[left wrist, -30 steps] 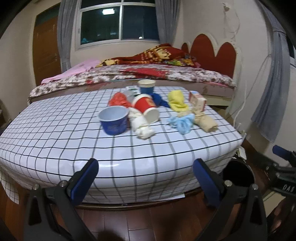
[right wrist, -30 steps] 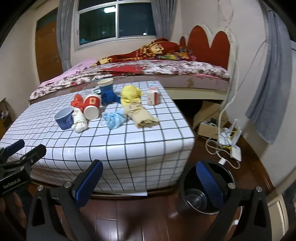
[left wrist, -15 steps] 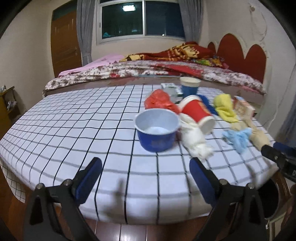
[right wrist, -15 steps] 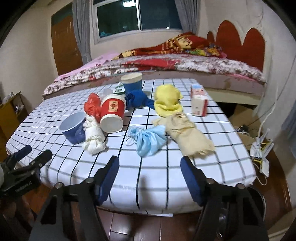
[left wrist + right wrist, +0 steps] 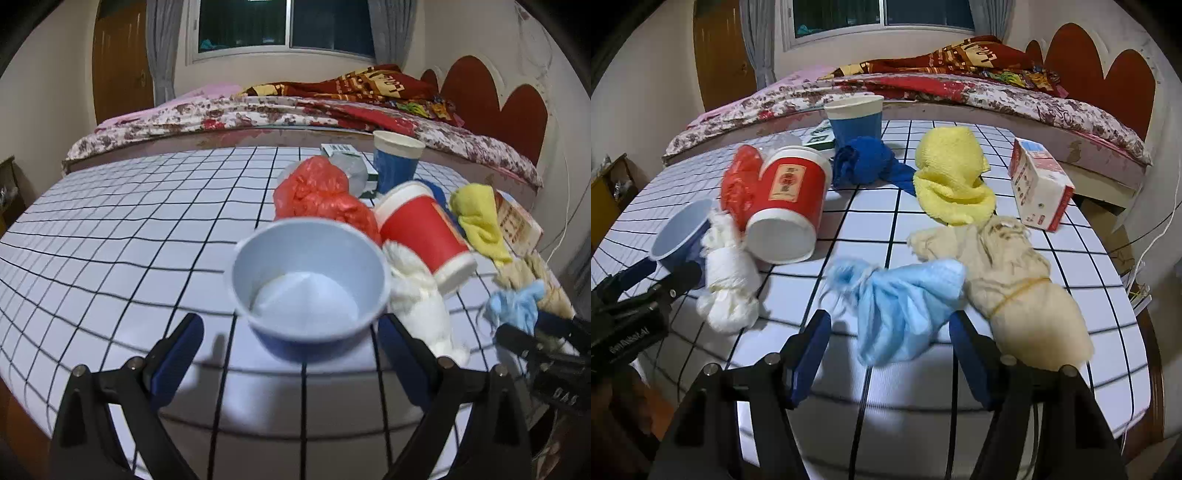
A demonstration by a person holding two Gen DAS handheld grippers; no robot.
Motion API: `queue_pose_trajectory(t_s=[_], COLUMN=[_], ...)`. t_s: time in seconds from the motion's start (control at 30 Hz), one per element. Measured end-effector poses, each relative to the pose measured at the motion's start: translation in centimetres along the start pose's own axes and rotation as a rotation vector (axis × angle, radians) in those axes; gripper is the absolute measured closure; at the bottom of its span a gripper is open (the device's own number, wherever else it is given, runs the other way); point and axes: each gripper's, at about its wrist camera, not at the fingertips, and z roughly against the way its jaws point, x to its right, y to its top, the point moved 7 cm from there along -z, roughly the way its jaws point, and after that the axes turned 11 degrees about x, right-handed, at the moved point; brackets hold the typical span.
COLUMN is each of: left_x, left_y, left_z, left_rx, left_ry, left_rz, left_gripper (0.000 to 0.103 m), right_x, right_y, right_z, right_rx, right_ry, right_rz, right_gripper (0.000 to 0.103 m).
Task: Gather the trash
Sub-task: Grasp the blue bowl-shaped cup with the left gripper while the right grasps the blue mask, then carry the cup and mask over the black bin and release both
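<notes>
**Collecting trash: both claws at the pile, nothing lifted yet**

The table (image 5: 1071,266), under a checked cloth, carries the whole heap of litter. On its left side an upright blue bowl (image 5: 310,273) stands open and apparently empty; the left claw (image 5: 290,343) hovers just before it, jaws wide, the bowl's base between the pads but no pad seen pressing. To the bowl's right lies a white wad (image 5: 421,295), then a tipped red cup (image 5: 421,229) against a red bag (image 5: 321,195); an upright blue cup (image 5: 395,162) stands behind them.

On the right side the right claw (image 5: 890,339) sits over a pale blue mask (image 5: 901,306). Its jaws, which have just been closing, stand at a middling gap with the mask's near end between them; whether a pad already touches the fabric is hard to tell through the blur, and it looks unclamped. Touching the mask on its right is a tan bundle (image 5: 1015,280) tied with a band. Farther back lie a yellow cloth (image 5: 953,181), a blue cloth (image 5: 864,162) and a carton (image 5: 1038,188).

Judged from this layout, the task is at its start: every item is on the table, none held, and no bin appears in either view. The first two grasps, bowl and mask, remain to be made, then the rest.
</notes>
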Motion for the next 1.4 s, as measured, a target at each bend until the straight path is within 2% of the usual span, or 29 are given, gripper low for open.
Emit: queue_pose_trajectory(t_s=[0.1, 0.2, 0.23, 0.27, 0.3, 0.33, 0.6, 0.77, 1.07, 1.4], left_x=[-0.1, -0.2, -0.2, -0.2, -0.2, -0.3, -0.4, 1.2, 6.7, 14.1], left_y=[0.6, 1.0, 1.1, 1.1, 1.1, 1.2, 1.6, 2.1, 2.1, 0.3], left_z=[-1.0, -1.7, -1.8, -1.8, -1.6, -1.3, 1.9, 4.5, 8.0, 10.6], left_rx=[-0.007, -0.013, -0.012, -0.011, -0.012, -0.008, 0.05, 0.094, 0.133, 0.13], left_ry=[0.002, -0.001, -0.003, -0.009, -0.02, -0.016, -0.025, -0.046, -0.153, -0.317], left_rz=[0.009, 0.012, 0.008, 0.003, -0.003, -0.009, -0.027, -0.043, -0.106, -0.174], left_gripper=[0.007, 0.007, 0.011, 0.017, 0.025, 0.026, 0.026, 0.026, 0.026, 0.026], right_x=[-0.1, -0.4, -0.5, -0.5, -0.5, -0.5, -0.3, 0.4, 4.3, 11.1], right_y=[0.5, 0.9, 1.0, 1.1, 1.2, 1.3, 2.2, 2.8, 1.7, -1.7], right_z=[-0.7, -1.3, -1.4, -1.5, -1.5, -1.4, 1.7, 5.0, 11.9, 16.8], right_rx=[-0.003, -0.001, 0.002, 0.003, 0.001, 0.002, 0.081, 0.144, 0.225, 0.226], right_ry=[0.005, 0.005, 0.006, 0.01, 0.02, 0.033, 0.063, 0.059, 0.005, -0.124], right_rz=[0.004, 0.024, 0.026, 0.024, 0.02, 0.008, -0.025, -0.049, -0.115, -0.19], right_gripper=[0.036, 0.042, 0.05, 0.065, 0.074, 0.08, 0.081, 0.081, 0.081, 0.081])
